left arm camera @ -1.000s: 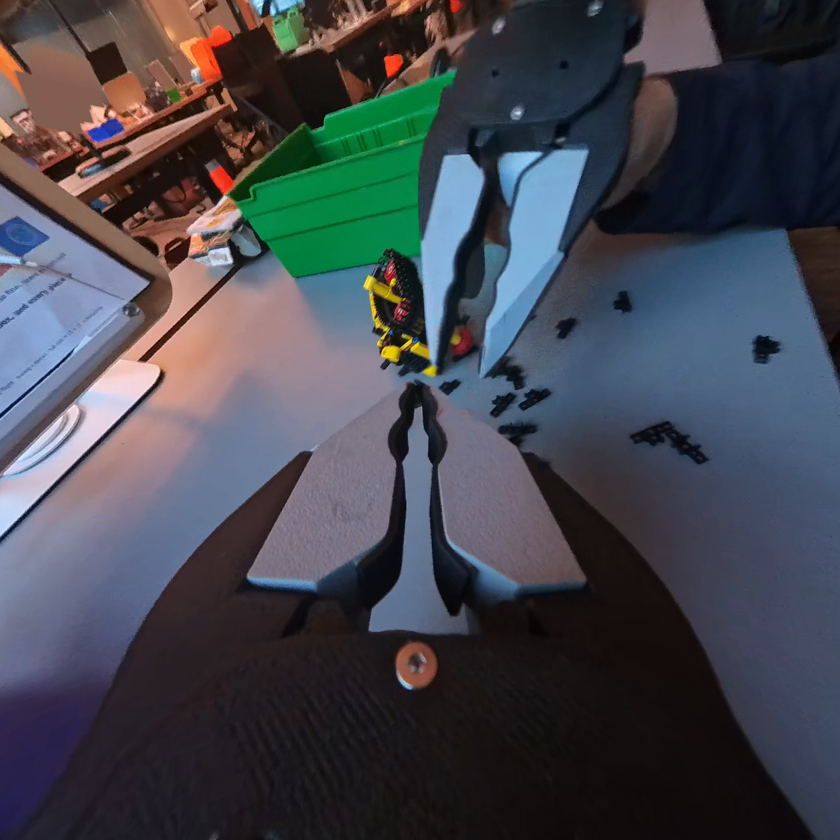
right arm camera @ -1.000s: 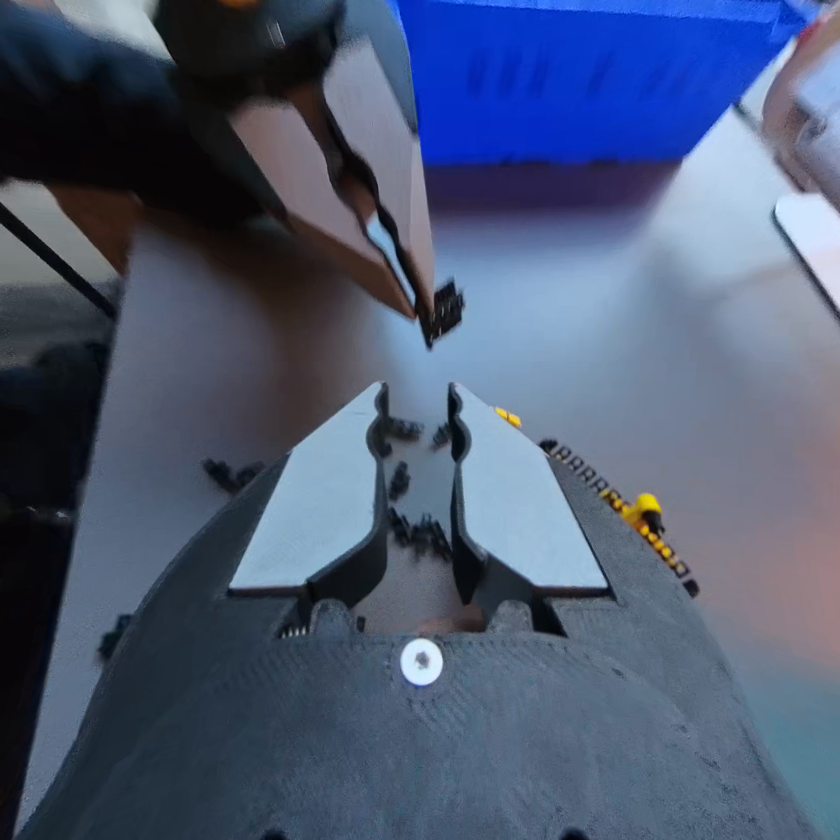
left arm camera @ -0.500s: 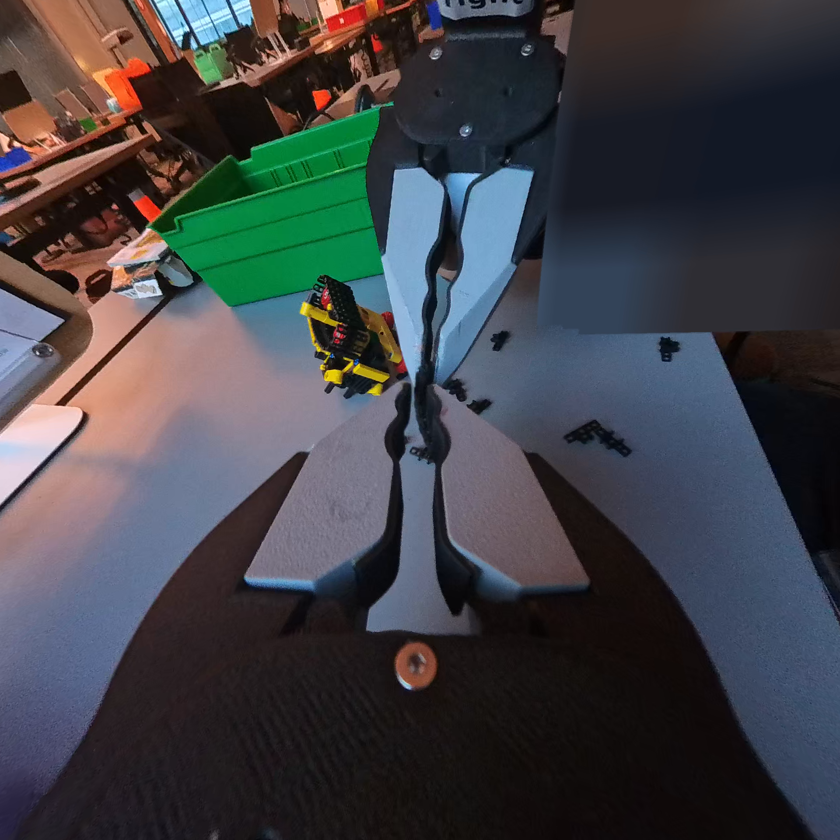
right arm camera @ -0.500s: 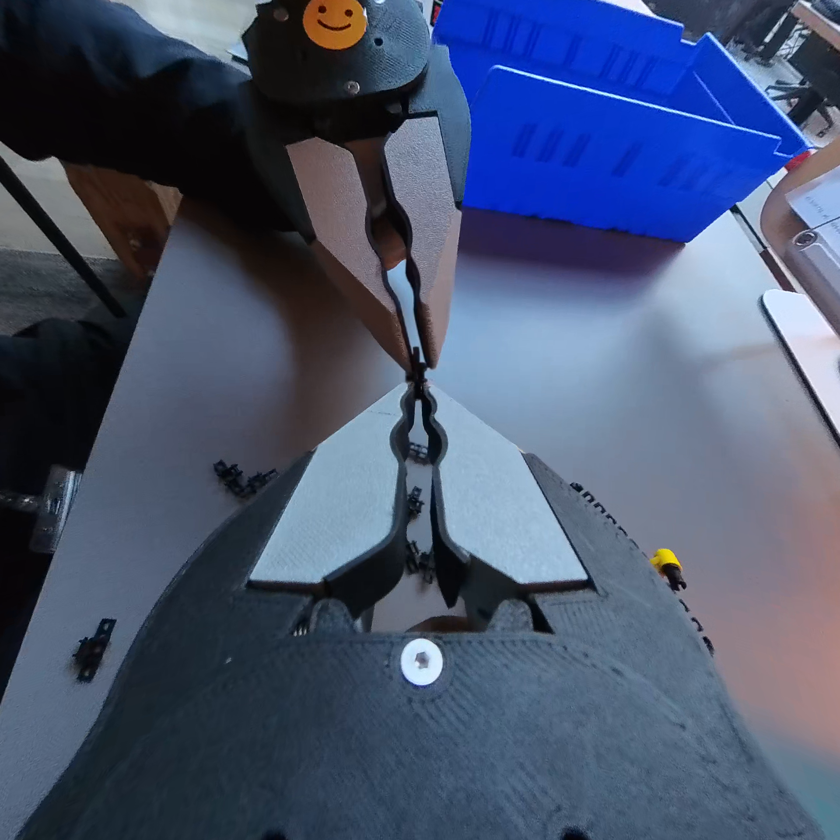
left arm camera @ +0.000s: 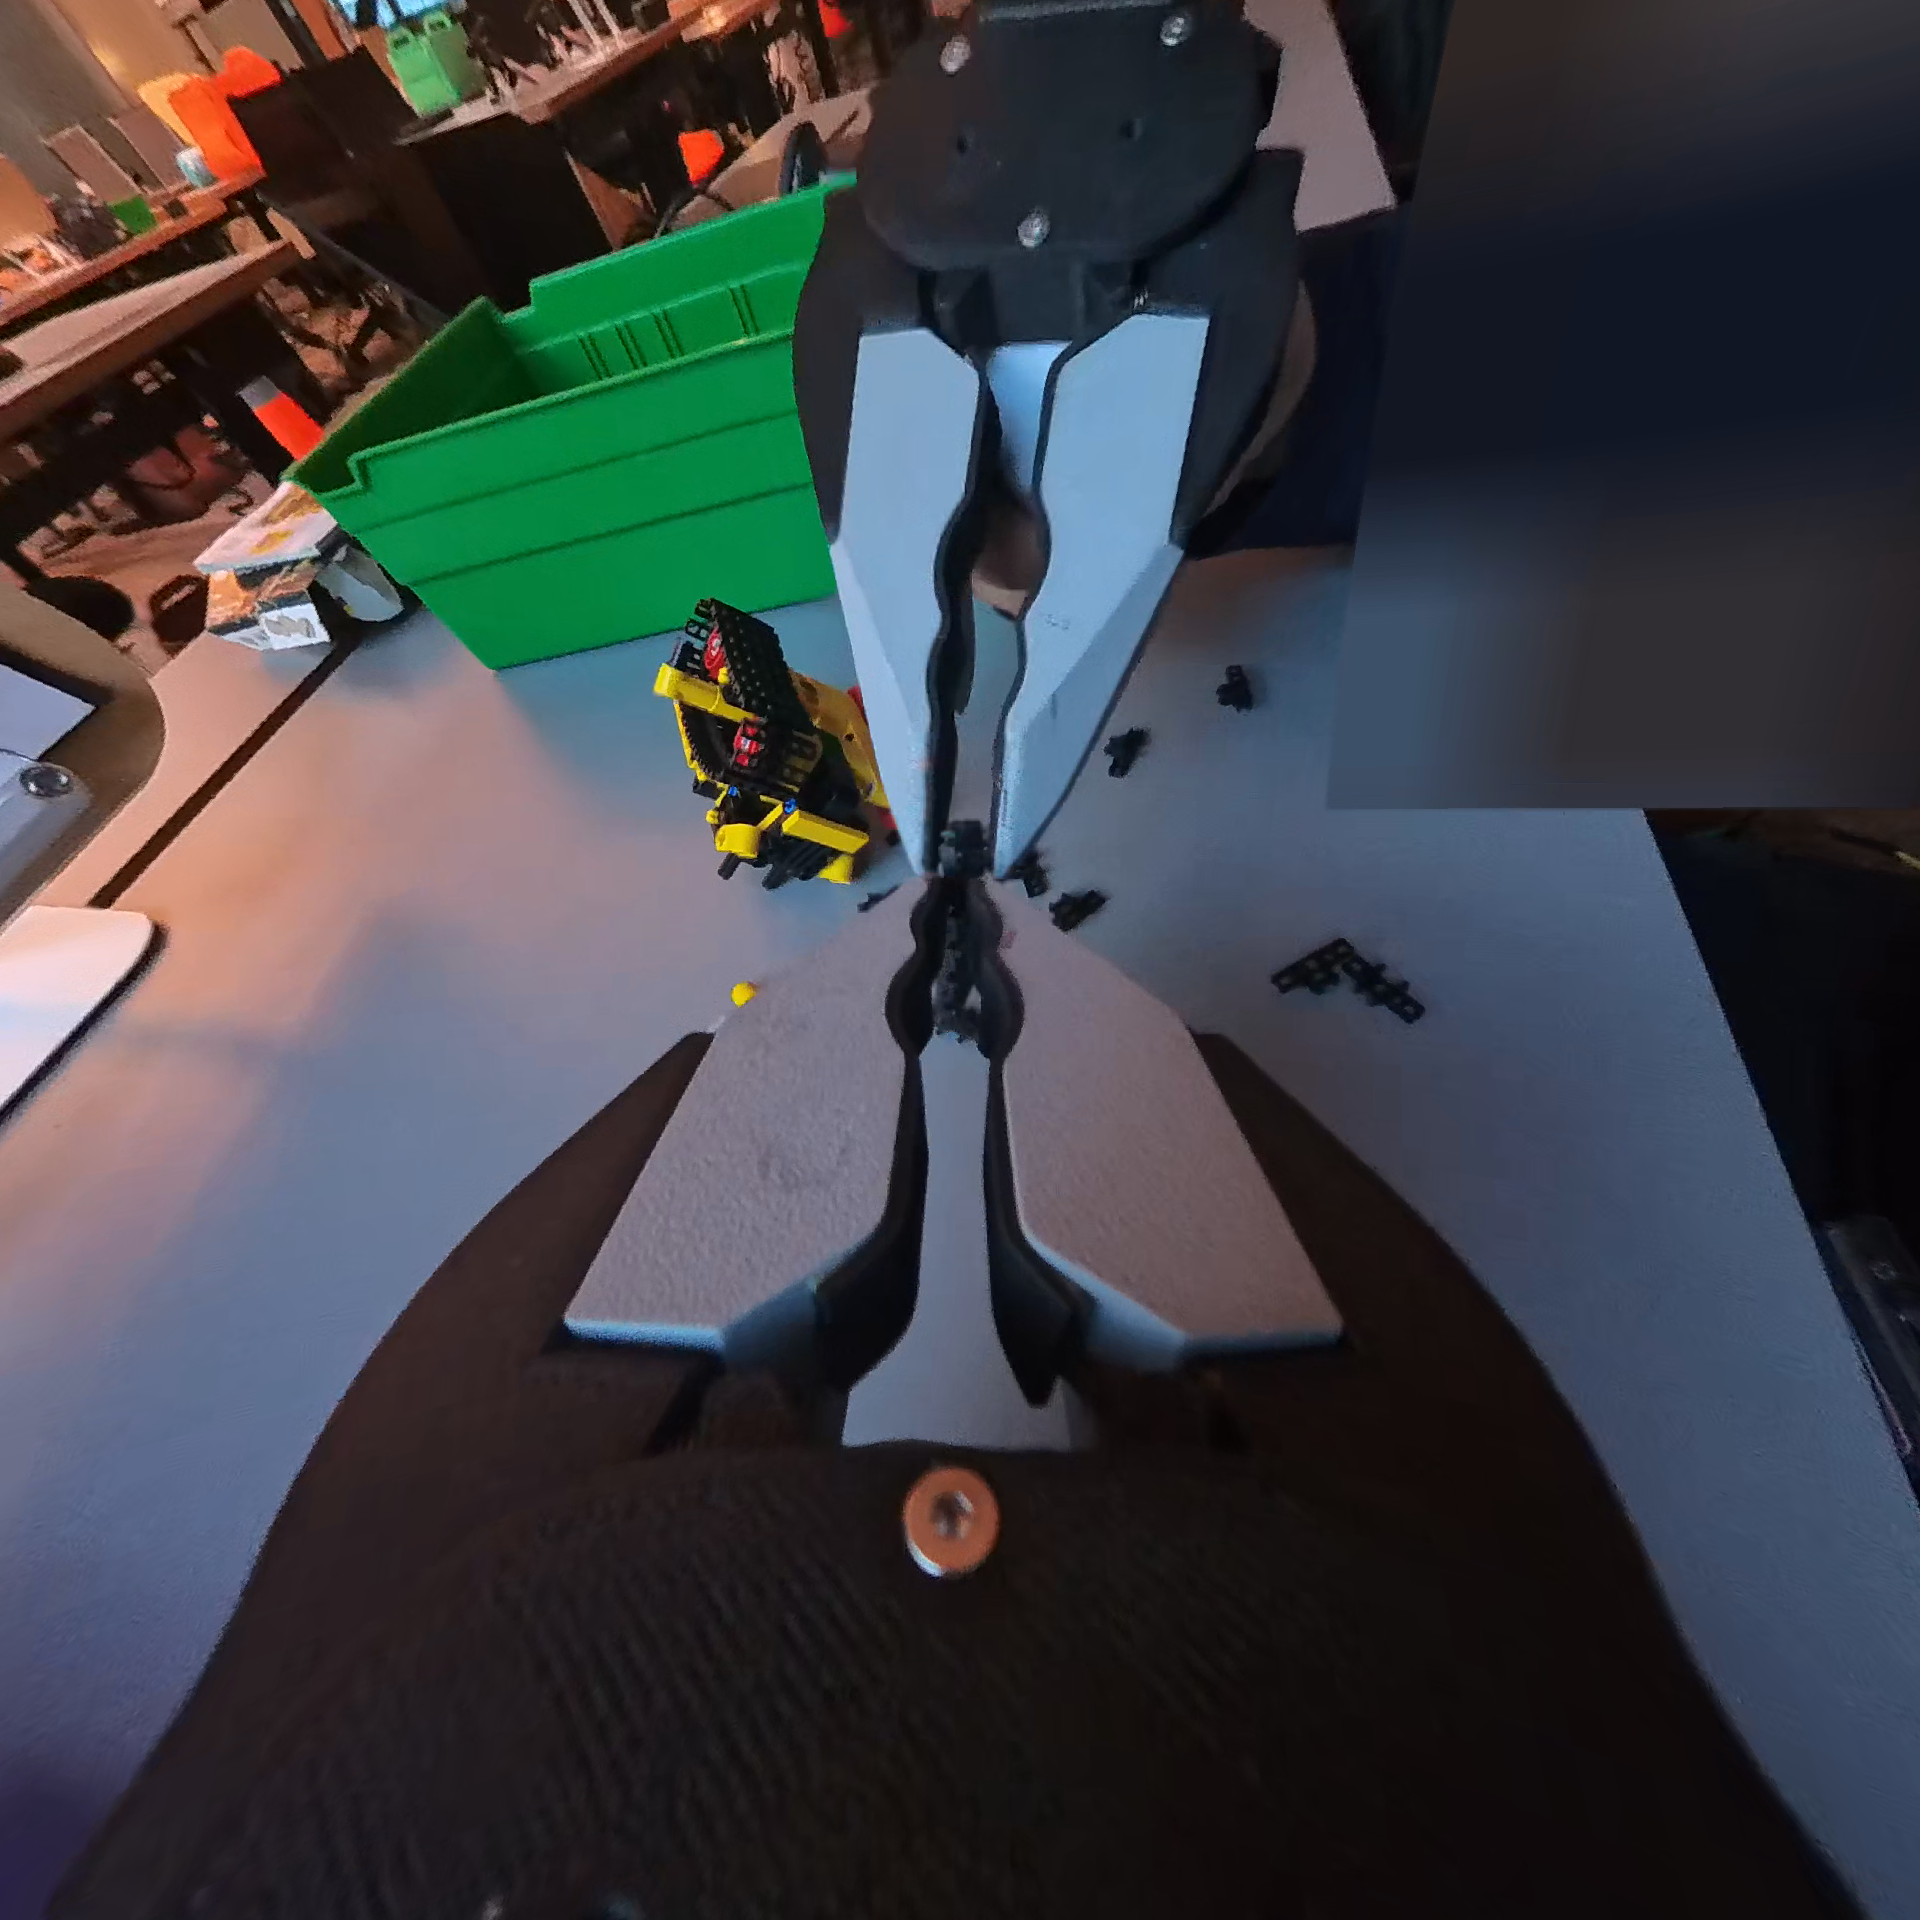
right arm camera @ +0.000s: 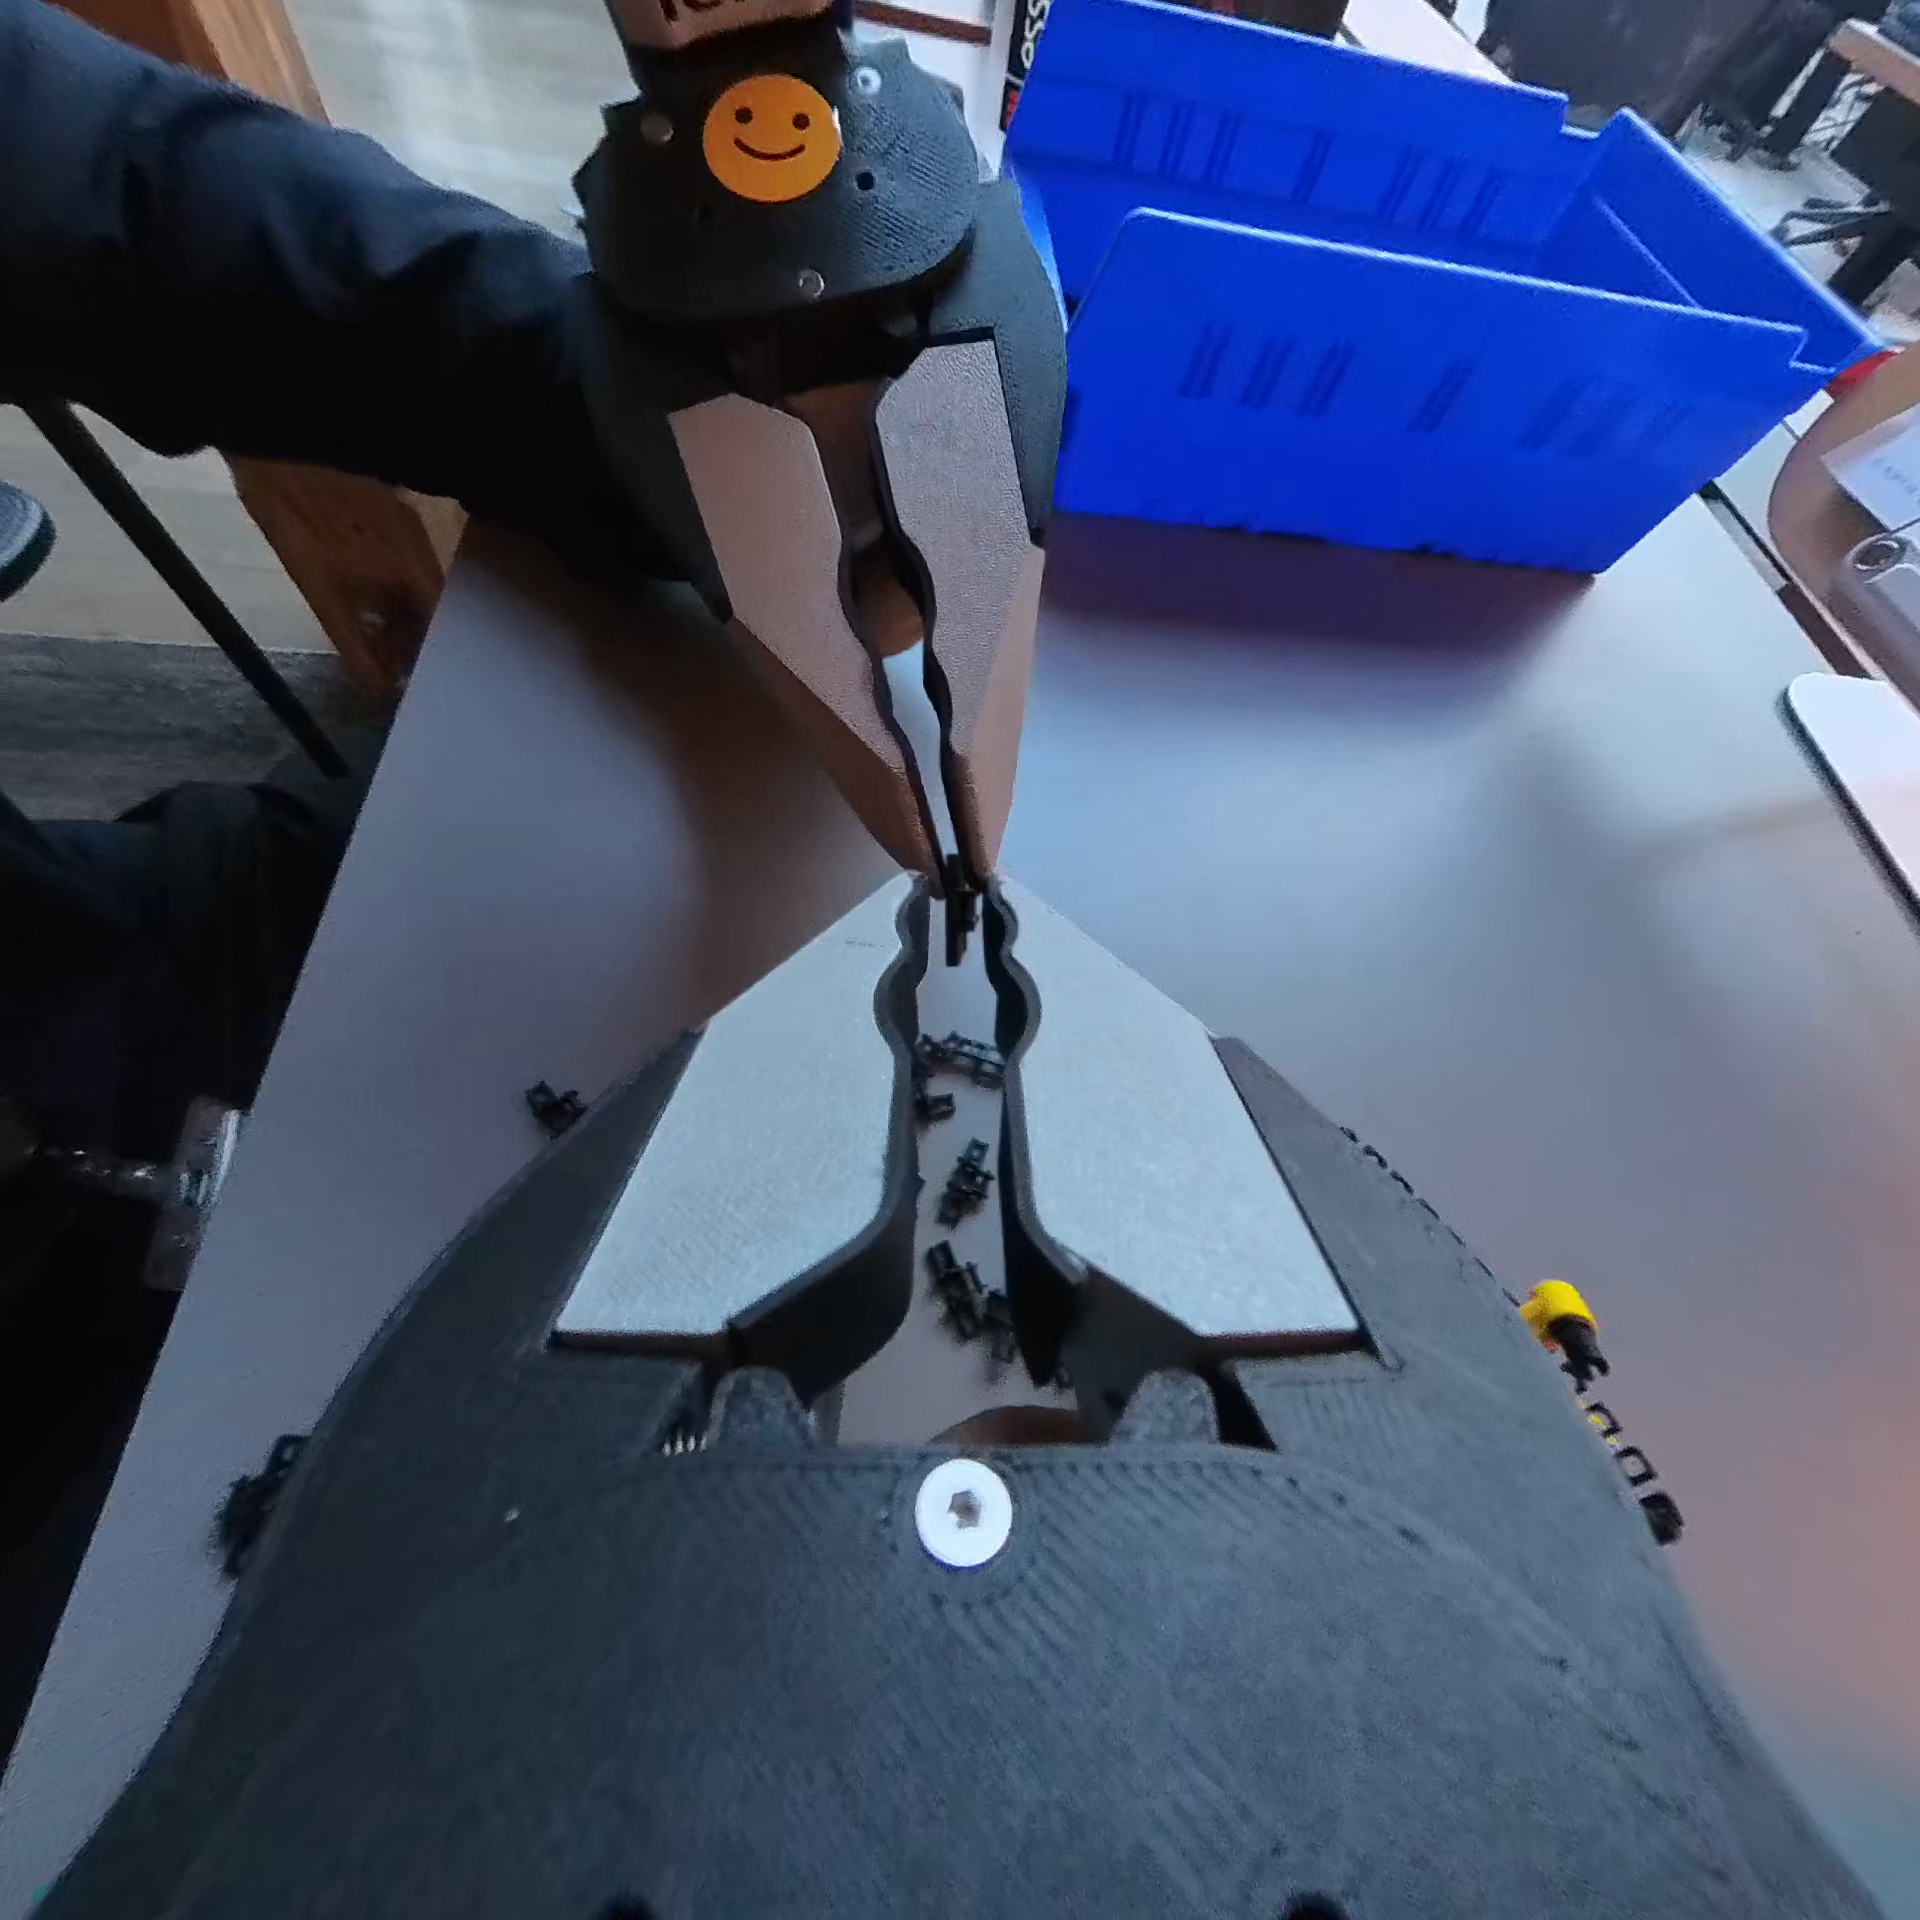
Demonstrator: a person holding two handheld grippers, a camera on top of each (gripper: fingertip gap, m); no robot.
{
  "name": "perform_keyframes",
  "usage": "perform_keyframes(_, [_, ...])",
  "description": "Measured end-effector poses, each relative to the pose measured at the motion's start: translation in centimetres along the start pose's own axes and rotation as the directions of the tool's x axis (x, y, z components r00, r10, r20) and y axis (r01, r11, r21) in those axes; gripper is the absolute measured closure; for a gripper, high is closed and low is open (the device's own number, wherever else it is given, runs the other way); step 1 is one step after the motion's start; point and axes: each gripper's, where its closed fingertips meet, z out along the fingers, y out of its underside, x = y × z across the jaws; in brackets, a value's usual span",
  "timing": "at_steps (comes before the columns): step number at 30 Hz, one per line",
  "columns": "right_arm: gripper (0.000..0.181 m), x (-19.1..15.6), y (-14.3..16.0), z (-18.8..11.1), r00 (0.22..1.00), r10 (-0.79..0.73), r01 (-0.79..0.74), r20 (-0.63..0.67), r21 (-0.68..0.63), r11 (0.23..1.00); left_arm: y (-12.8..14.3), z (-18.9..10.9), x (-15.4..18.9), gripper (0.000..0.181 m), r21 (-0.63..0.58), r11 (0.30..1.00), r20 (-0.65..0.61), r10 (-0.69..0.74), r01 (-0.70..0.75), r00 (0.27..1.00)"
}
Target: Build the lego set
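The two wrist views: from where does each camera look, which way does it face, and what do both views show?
Left wrist view: sits on the left gripper, looks forward over the grey table to the green bin and the yellow lego model; the right gripper comes opposite.
Right wrist view: sits on the right gripper, faces the blue bin; a dark sleeve shows.
Shared: both grippers meet tip to tip at a small black lego piece, loose black lego pieces on the table.
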Motion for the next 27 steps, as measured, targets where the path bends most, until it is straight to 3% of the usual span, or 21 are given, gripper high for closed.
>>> perform_keyframes(4, [0.179, 0.3, -0.3, -0.1, 1.000, 0.016, -0.016, -0.012, 0.025, 1.000, 0.0, 0.0, -0.3, 0.181, 0.000, 1.000, 0.015, -0.016, 0.016, 1.000])
perform_keyframes(7, [0.180, 1.1, -1.0, -0.3, 0.988, 0.155, -0.155, 0.009, 0.084, 0.984, -0.5, -0.3, -1.0, 0.181, 0.026, 1.000, 0.073, 0.003, -0.005, 0.997])
perform_keyframes(13, [0.181, 3.8, -2.2, -1.3, 0.893, 0.450, -0.443, 0.033, 0.249, 0.861, -2.1, -1.3, -2.0, 0.181, 0.080, 0.990, 0.206, 0.096, -0.114, 0.974])
perform_keyframes(15, [0.181, 4.5, -2.2, -2.3, 0.873, 0.483, -0.480, 0.066, 0.284, 0.830, -2.7, -1.6, -1.7, 0.181, 0.100, 0.983, 0.226, 0.131, -0.157, 0.965])
perform_keyframes(16, [0.181, 4.2, -2.0, -2.3, 0.878, 0.472, -0.476, 0.081, 0.259, 0.841, -2.7, -1.5, -1.6, 0.181, 0.094, 0.984, 0.218, 0.130, -0.153, 0.967])
perform_keyframes(18, [0.179, 3.0, 0.1, -1.4, 0.904, 0.422, -0.427, 0.069, 0.079, 0.901, -2.5, -1.6, -2.2, 0.181, 0.091, 0.987, 0.229, 0.106, -0.130, 0.968])
perform_keyframes(20, [0.157, 2.7, 2.1, -0.6, 0.951, 0.307, -0.308, -0.022, -0.063, 0.949, -1.8, -1.5, -2.6, 0.181, 0.084, 0.994, 0.208, 0.051, -0.070, 0.977])
perform_keyframes(22, [0.154, 2.6, 3.1, 0.0, 0.979, 0.181, -0.193, -0.091, -0.148, 0.970, -1.5, -1.4, -2.8, 0.181, 0.094, 0.996, 0.176, -0.009, -0.007, 0.984])
perform_keyframes(27, [0.161, 1.6, 0.2, -0.2, 0.994, 0.053, -0.056, -0.096, -0.030, 0.998, -1.0, -0.7, -1.7, 0.181, 0.072, 0.995, 0.075, -0.067, 0.062, 0.995])
